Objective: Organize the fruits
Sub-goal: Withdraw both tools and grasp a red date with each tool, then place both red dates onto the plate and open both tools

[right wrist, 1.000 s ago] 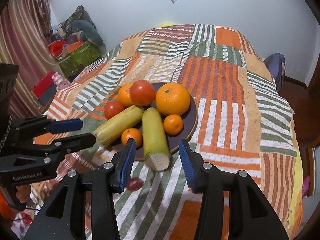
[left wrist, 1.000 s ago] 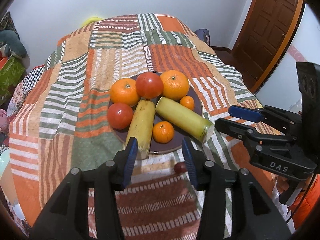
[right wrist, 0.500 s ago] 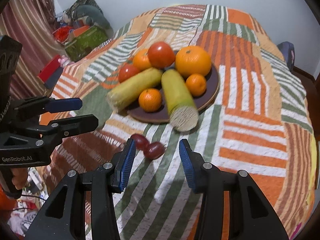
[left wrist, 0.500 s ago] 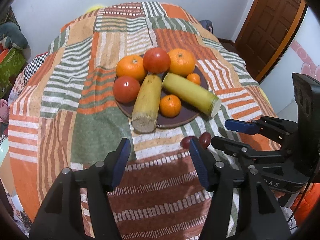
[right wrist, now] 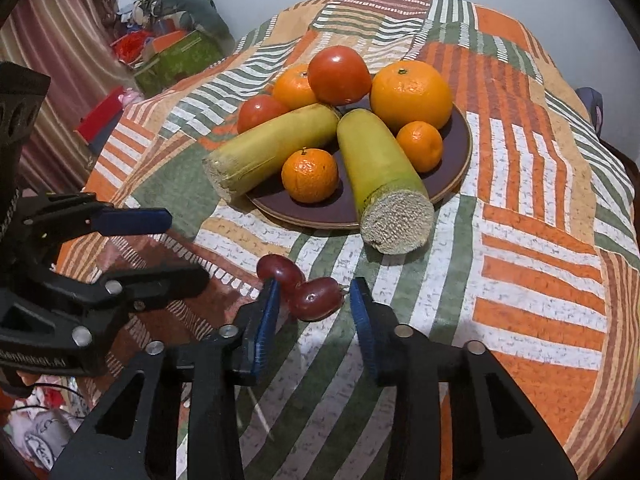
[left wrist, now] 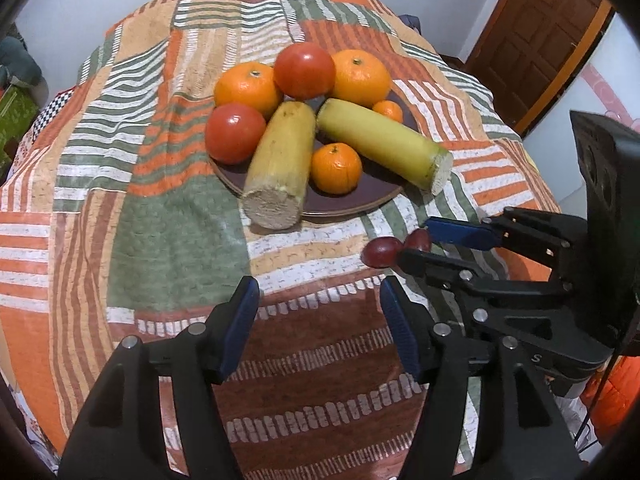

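A dark round plate (right wrist: 462,148) on the patchwork cloth holds two tomatoes (right wrist: 339,75), oranges (right wrist: 411,94), two small mandarins (right wrist: 310,175) and two yellow-green cut stalks (right wrist: 380,172). Two red grapes (right wrist: 314,299) lie on the cloth in front of the plate; they also show in the left wrist view (left wrist: 381,252). My right gripper (right wrist: 315,312) is open, low over the cloth, with one grape between its fingers and the other at the left fingertip. My left gripper (left wrist: 320,320) is open and empty, to the left of the grapes.
The striped patchwork cloth (left wrist: 160,220) covers a round table. A wooden door (left wrist: 532,36) stands at the far right. Boxes and clutter (right wrist: 176,56) lie on the floor to the left, beside a curtain.
Both grippers have drawn back from the plate and lowered. The right gripper has closed in on the two grapes, which now sit at its fingertips.
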### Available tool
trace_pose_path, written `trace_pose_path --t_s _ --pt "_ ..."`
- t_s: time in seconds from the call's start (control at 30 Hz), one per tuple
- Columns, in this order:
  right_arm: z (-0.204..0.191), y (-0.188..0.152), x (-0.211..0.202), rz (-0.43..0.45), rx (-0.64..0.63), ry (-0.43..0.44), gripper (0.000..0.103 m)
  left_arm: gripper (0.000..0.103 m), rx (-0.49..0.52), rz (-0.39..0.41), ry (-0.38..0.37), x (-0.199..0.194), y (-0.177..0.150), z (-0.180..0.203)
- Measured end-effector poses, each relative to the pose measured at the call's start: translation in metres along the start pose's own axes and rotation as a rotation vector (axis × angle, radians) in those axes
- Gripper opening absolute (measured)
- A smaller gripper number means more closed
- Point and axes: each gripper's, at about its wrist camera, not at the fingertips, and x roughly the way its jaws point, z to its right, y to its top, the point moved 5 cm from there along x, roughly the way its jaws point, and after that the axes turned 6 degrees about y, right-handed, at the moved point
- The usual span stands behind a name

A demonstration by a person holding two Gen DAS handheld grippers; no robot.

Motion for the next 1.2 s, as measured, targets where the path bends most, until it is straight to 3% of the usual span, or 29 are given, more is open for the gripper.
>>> trace_pose_path --t_s 0.07,0.37,0.5,0.67,0.8,1.2 --pt "0.001 0.000 -0.001 0.008 0.002 0.006 0.026 0.062 0.016 -0.001 -0.007 0.002 -0.001 0.005" --pt "0.016 -0.003 -0.020 0.043 0.040 0.007 0.025 0.061 0.060 0.002 -0.030 0.011 0.004 0.028" --pt "0.024 -0.004 -0.032 0.067 0.053 -0.015 0.025 0.048 0.075 -0.012 -0.043 0.019 0.006 0.037" --pt "0.033 -0.007 -0.041 0.076 0.070 -0.024 0.025 0.043 0.088 -0.009 -0.032 0.028 0.010 0.045" --pt "0.034 -0.009 -0.042 0.078 0.077 -0.025 0.025 0.029 0.096 -0.004 -0.016 0.032 0.013 0.046" --pt "0.029 0.007 -0.050 0.114 0.049 -0.027 0.025 0.029 0.059 0.066 -0.025 0.001 0.026 0.030"
